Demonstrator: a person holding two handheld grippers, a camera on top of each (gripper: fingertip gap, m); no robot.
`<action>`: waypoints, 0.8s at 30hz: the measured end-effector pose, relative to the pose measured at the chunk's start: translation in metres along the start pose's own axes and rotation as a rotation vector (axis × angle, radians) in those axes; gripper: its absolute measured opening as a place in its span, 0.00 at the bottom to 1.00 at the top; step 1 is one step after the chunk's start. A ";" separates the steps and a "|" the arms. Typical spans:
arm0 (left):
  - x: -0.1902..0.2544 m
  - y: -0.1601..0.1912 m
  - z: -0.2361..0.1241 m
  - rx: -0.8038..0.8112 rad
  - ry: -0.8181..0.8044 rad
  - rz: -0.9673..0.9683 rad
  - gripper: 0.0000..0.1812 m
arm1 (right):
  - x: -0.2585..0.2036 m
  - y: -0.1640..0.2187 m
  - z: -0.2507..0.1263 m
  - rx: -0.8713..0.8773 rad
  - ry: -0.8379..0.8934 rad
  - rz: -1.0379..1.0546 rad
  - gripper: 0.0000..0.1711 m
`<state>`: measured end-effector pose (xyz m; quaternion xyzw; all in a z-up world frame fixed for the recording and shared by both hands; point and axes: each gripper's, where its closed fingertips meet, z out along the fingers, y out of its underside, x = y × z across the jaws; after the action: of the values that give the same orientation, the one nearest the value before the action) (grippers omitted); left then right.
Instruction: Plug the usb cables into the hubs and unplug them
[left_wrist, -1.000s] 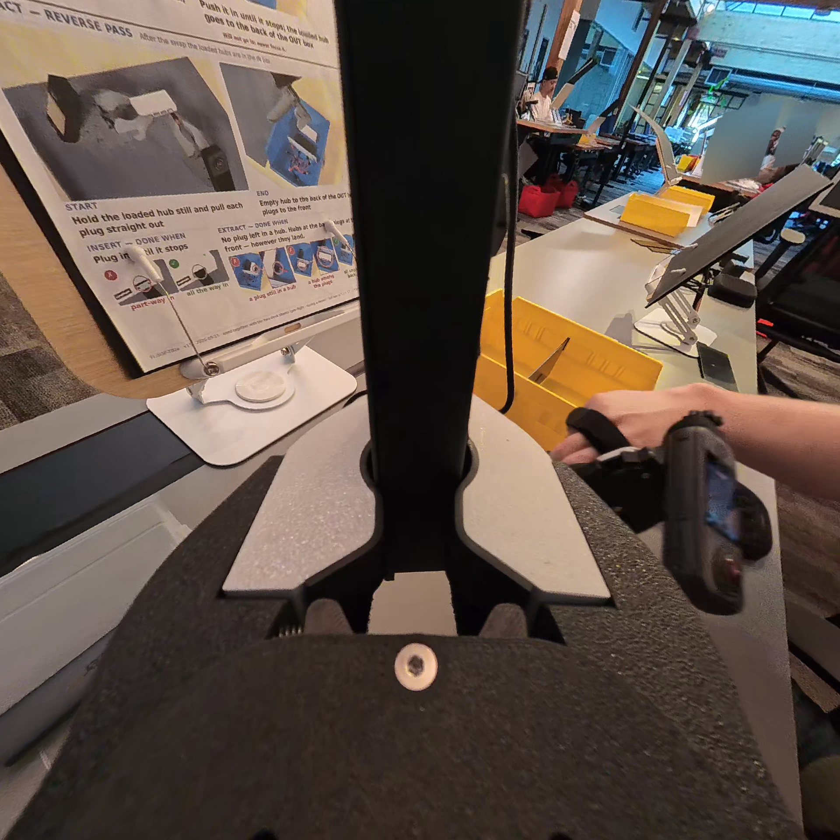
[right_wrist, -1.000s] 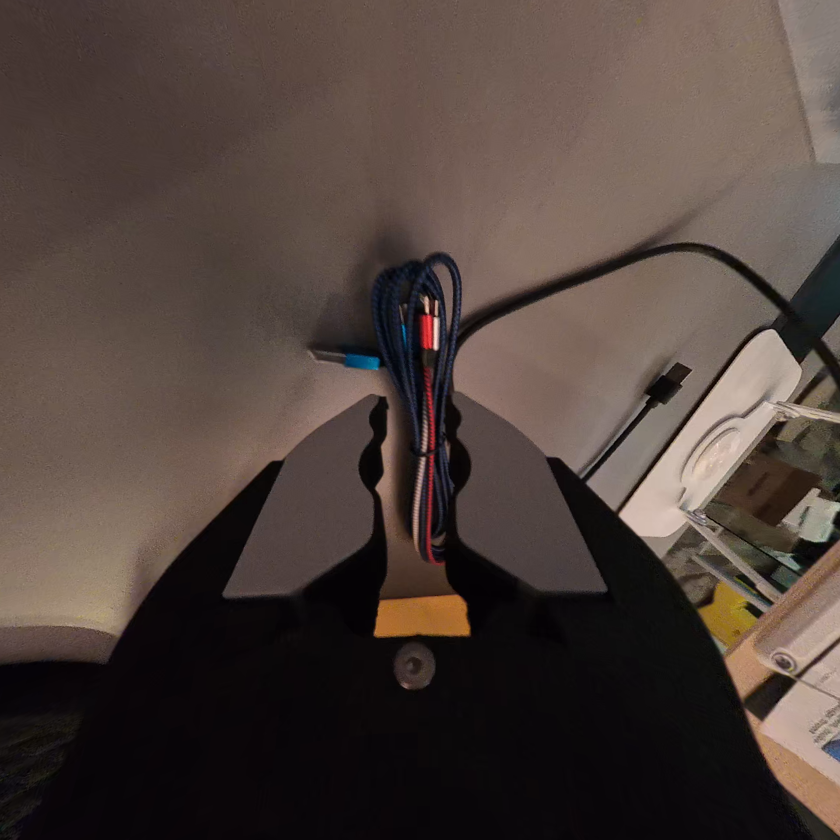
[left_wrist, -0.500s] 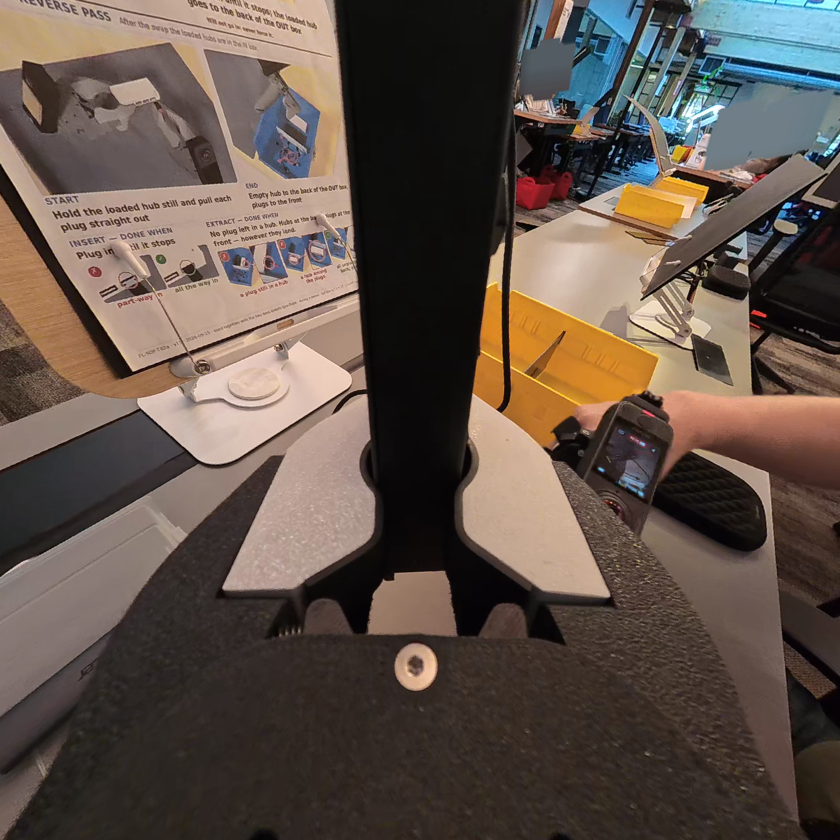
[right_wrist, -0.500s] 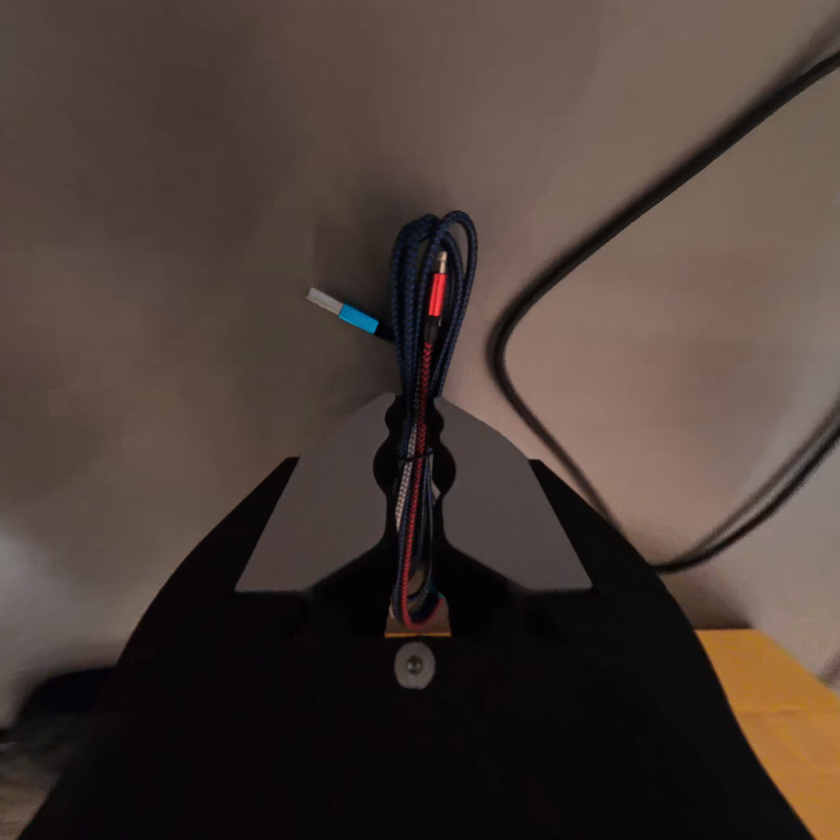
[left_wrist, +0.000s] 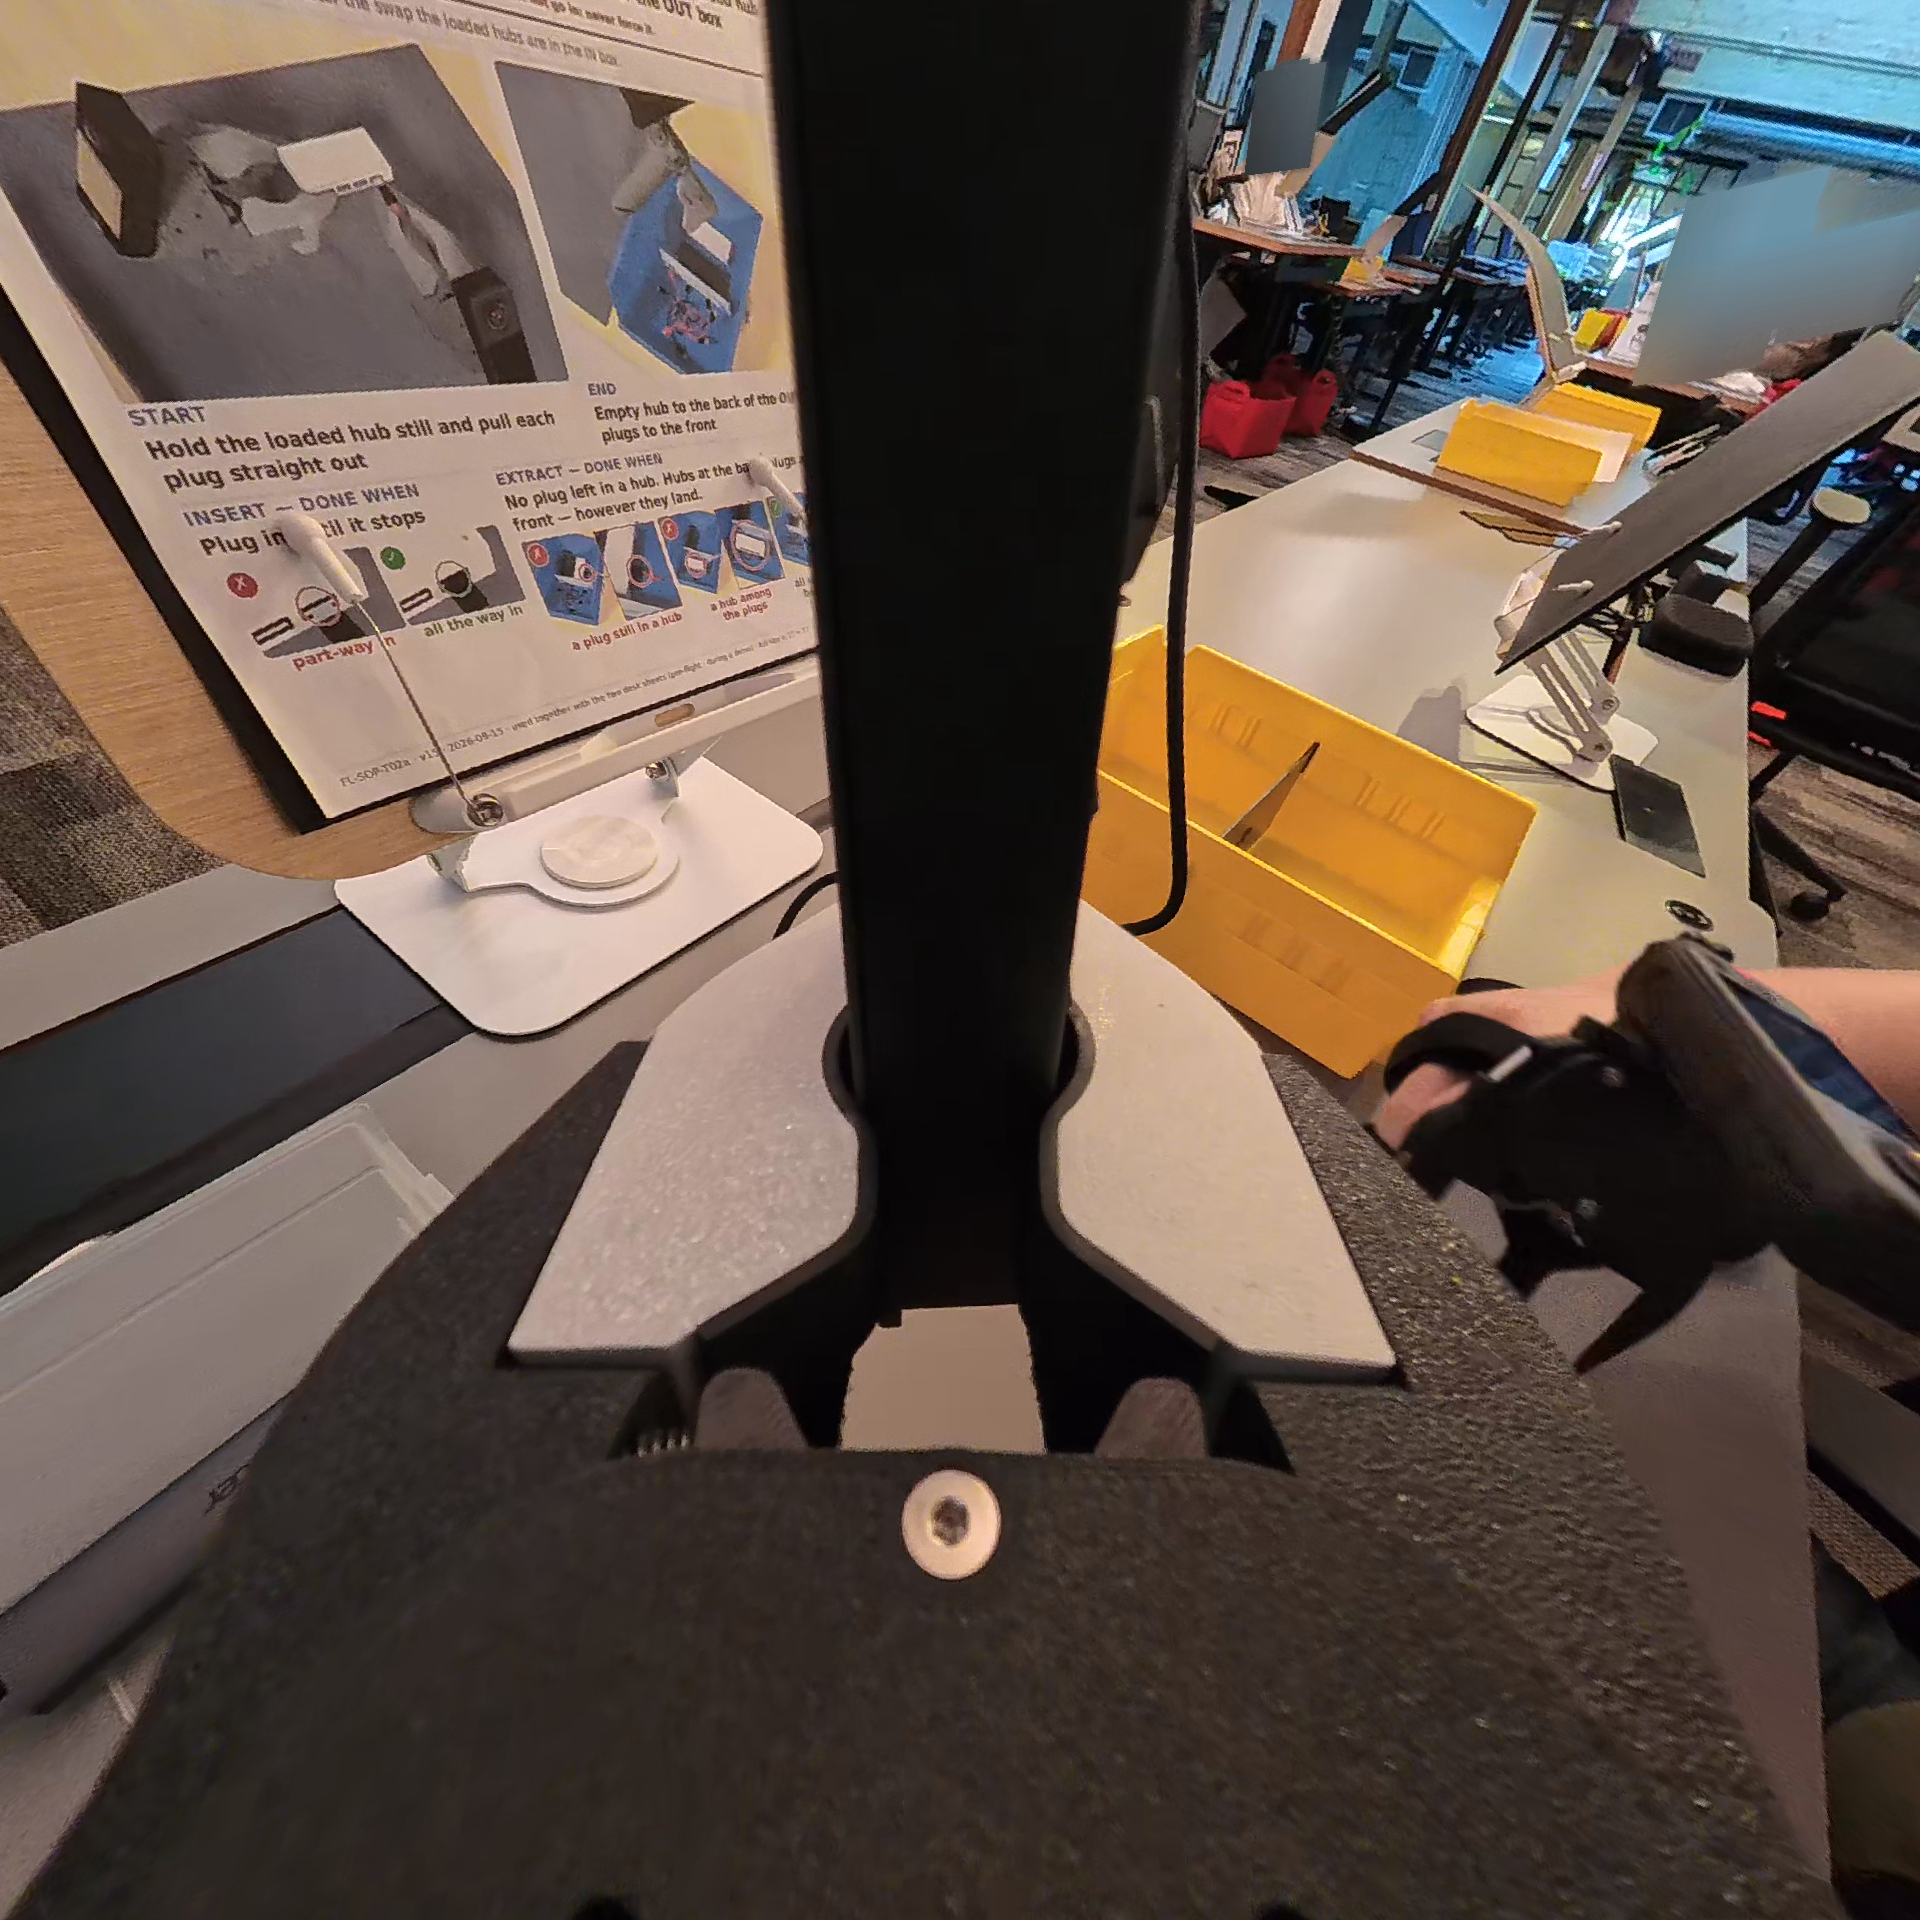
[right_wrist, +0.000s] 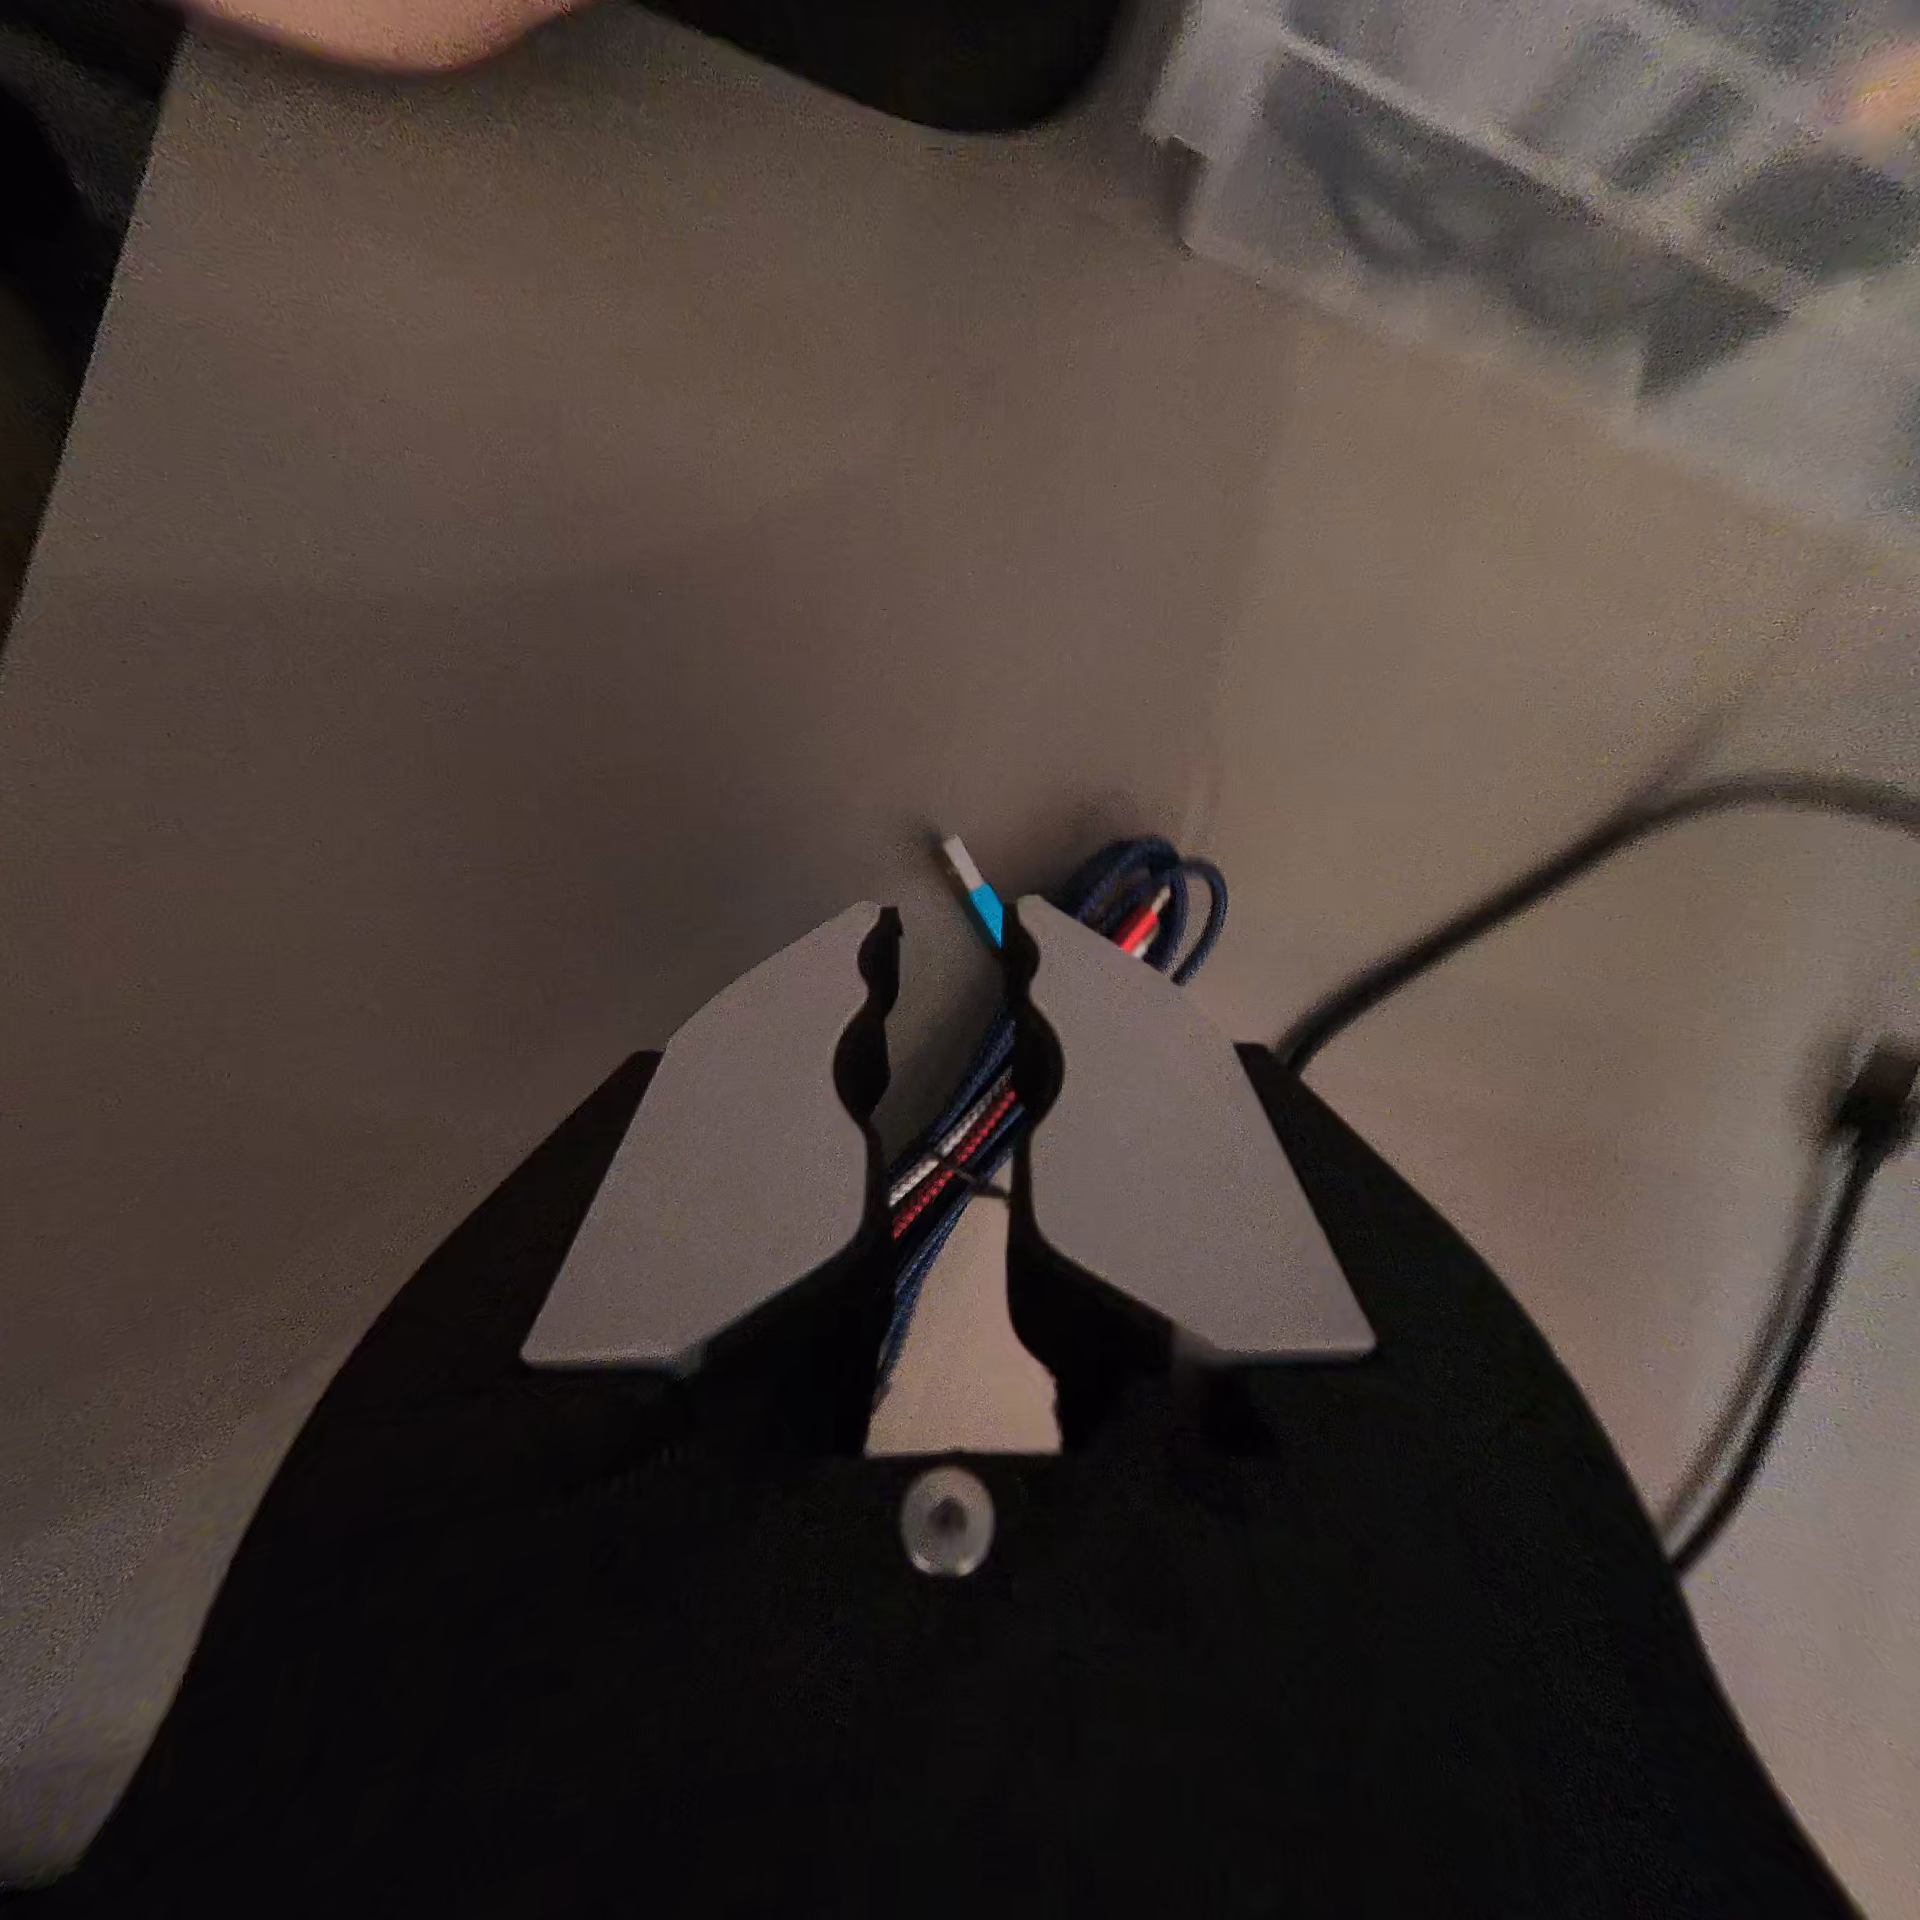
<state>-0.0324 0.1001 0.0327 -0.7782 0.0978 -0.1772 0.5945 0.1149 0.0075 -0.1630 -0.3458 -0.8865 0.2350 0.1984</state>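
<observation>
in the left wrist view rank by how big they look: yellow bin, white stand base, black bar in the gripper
1. black bar, nearest the camera, so partly inflated
2. yellow bin
3. white stand base, close to the bin's apparent size

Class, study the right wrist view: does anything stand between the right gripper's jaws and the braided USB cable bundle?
Nothing visible does. The braided cable bundle lies slantwise between the right gripper's parted jaws, its blue plug poking out at the tips. The loose black cable lies off to one side on the table, apart from it.
</observation>
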 end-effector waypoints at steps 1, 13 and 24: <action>0.000 0.000 0.001 -0.002 -0.001 0.000 0.15 | -0.002 -0.001 0.002 0.003 0.008 -0.092 0.11; -0.002 0.005 0.007 -0.033 -0.007 0.014 0.15 | 0.006 0.029 0.037 -0.255 -0.176 -0.292 0.08; 0.003 -0.001 0.011 0.003 0.011 0.051 0.15 | 0.004 0.002 0.017 0.026 -0.256 -0.026 0.04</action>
<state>-0.0256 0.1095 0.0312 -0.7736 0.1209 -0.1664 0.5994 0.1041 0.0072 -0.1774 -0.2986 -0.9059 0.2862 0.0910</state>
